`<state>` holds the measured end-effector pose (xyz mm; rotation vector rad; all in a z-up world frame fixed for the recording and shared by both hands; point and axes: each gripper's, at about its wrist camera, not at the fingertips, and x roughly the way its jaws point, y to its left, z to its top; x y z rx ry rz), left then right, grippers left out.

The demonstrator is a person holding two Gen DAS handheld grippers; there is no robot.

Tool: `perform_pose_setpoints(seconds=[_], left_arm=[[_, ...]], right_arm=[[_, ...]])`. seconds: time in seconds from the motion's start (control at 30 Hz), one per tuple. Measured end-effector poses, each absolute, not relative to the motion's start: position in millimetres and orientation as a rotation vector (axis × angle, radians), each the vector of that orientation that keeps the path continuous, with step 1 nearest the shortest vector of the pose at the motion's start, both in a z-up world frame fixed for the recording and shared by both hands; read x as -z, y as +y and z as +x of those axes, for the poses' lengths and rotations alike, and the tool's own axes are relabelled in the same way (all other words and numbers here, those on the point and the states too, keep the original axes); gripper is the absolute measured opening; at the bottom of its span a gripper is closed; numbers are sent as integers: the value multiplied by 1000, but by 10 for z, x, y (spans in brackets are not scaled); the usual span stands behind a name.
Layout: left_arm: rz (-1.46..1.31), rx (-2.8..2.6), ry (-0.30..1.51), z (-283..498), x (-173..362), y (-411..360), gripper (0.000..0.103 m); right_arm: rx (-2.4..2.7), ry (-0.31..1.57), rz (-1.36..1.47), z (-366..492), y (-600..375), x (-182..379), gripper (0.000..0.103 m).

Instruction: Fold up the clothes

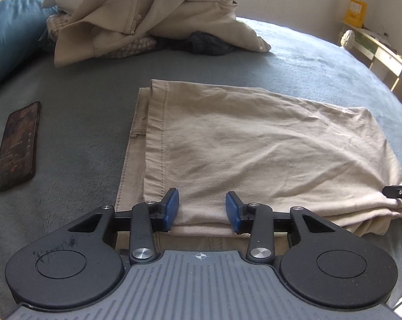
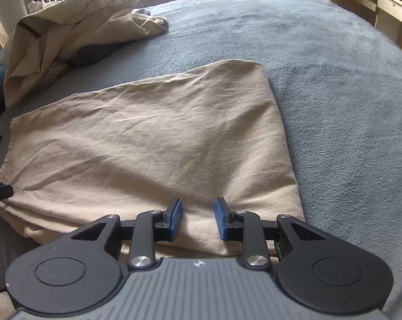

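Observation:
Folded beige trousers (image 1: 254, 149) lie flat on the grey-blue bed cover, also in the right wrist view (image 2: 147, 138). My left gripper (image 1: 202, 208) is open, its blue pads straddling the near folded edge near the waistband end, with cloth between the jaws. My right gripper (image 2: 197, 217) is open over the near edge at the other end, cloth between its pads too. The tip of the right gripper shows at the right border of the left view (image 1: 398, 192).
A pile of unfolded clothes (image 1: 147, 18) lies at the far side of the bed, also in the right view (image 2: 67, 34). A black phone (image 1: 18, 144) lies left of the trousers. A blue pillow (image 1: 9, 34) is far left. A wooden desk (image 1: 382, 50) stands beyond the bed.

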<state>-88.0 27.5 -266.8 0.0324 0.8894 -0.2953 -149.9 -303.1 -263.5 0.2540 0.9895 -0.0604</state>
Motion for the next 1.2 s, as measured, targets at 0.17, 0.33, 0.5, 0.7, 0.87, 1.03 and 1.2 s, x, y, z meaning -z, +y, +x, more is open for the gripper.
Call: perform_pose_setpoints(seconds=[0.17,0.33,0.5,0.7,0.87,1.03,1.2], left_arm=[[77,263,865,-842,2483,182,45],[123,237,809,-746,2274,-6,57],[196,218,889,-531,2406,-274,59],[194,173,1008,-394,2718,-325,62],[193,174,1011,-403,2736,-286,68],[207,157,1009,-414,2751,-305,69],[216,152,1002,-418,2754,-317,70]], right_arm=[[54,993,270,-1497,-3047,2631,30],[56,988,267,-1510,-3033,2634,30],[48,994,270,-1500,-3052,2630,30],[33,1001,267,-1493,-3064,2630,31],[29,1030,278,-1428,-3087,2511,32],[-24,943,194,-1243,-3019,2178,32],[8,953,178,-880,-3068,2271,32]])
